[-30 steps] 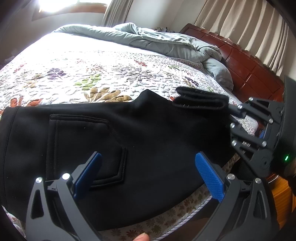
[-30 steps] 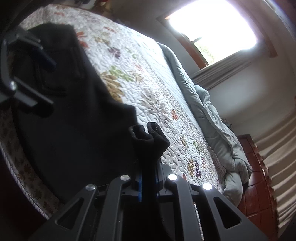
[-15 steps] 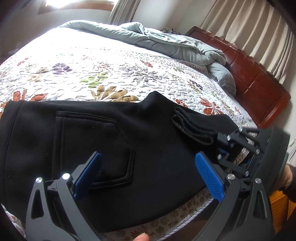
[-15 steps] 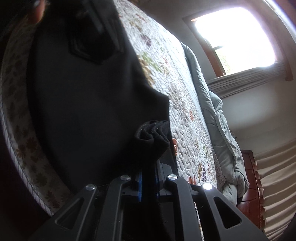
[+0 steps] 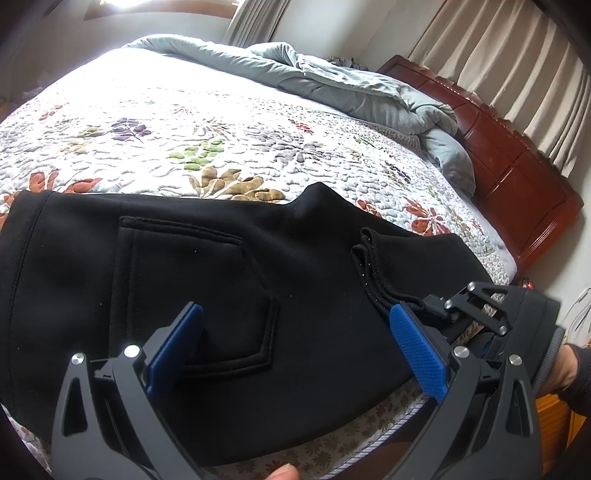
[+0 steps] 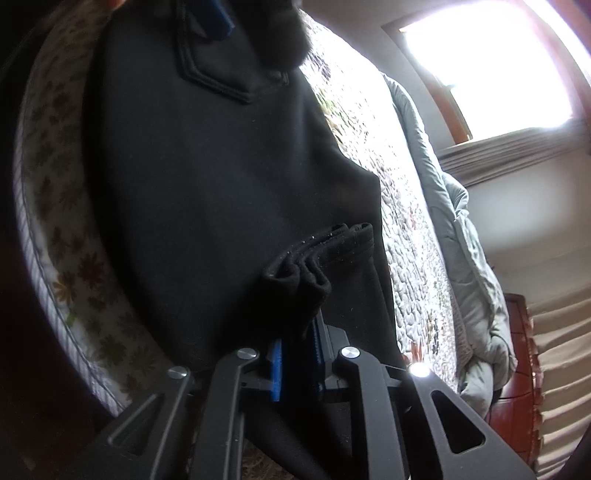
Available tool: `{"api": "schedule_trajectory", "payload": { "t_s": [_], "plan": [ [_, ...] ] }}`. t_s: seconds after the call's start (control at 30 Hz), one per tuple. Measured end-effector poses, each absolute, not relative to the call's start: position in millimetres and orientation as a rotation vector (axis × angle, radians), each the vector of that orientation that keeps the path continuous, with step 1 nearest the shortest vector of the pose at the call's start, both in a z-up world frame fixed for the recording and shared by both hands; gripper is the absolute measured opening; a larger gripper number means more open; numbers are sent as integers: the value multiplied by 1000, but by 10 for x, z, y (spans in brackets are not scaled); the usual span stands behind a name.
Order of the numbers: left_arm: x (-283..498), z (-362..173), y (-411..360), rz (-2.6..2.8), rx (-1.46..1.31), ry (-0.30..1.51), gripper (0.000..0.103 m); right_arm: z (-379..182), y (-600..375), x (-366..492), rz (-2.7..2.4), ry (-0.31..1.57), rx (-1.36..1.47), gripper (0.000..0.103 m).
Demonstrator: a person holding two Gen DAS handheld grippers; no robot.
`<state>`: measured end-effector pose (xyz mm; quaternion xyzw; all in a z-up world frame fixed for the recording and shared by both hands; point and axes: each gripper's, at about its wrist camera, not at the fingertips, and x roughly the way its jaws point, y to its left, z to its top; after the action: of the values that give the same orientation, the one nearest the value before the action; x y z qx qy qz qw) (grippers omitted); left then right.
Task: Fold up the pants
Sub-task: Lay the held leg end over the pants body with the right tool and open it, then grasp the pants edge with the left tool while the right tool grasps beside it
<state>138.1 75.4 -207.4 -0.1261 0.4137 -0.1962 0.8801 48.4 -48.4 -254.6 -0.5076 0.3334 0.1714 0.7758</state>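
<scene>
Black pants point(image 5: 221, 277) lie folded on the floral quilt point(image 5: 221, 140), back pocket point(image 5: 192, 295) facing up. My left gripper point(image 5: 295, 308) hovers open just over the pocket with nothing between its blue pads. At the right, my right gripper point(image 5: 417, 304) has the stacked cuffs point(image 5: 369, 266) lying between its fingers, resting on the pants. In the right wrist view the jaws of that gripper point(image 6: 296, 332) are opening. The bunched cuffs point(image 6: 317, 258) sit loose between the pads on the pants point(image 6: 221, 184). One blue pad point(image 6: 219, 18) of the left gripper shows at the top.
The pants lie close to the bed's near edge point(image 5: 369, 435). A crumpled grey duvet point(image 5: 332, 85) runs along the far side. The red wooden headboard point(image 5: 517, 166) and curtains stand at the right. A person's hand point(image 5: 561, 369) holds the right gripper.
The right gripper came down with the cuffs and laid them on the pants, and its pads have parted a little. The left gripper stayed open over the pocket.
</scene>
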Motion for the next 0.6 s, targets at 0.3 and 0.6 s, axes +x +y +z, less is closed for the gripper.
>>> {"api": "schedule_trajectory", "payload": {
  "t_s": [0.3, 0.6],
  "plan": [
    [1345, -1859, 594, -429, -239, 794, 100, -1612, -2424, 985, 388, 979, -83, 30],
    [1392, -1764, -682, -396, 120, 739, 100, -2180, -3509, 977, 278, 1066, 249, 24]
  ]
}}
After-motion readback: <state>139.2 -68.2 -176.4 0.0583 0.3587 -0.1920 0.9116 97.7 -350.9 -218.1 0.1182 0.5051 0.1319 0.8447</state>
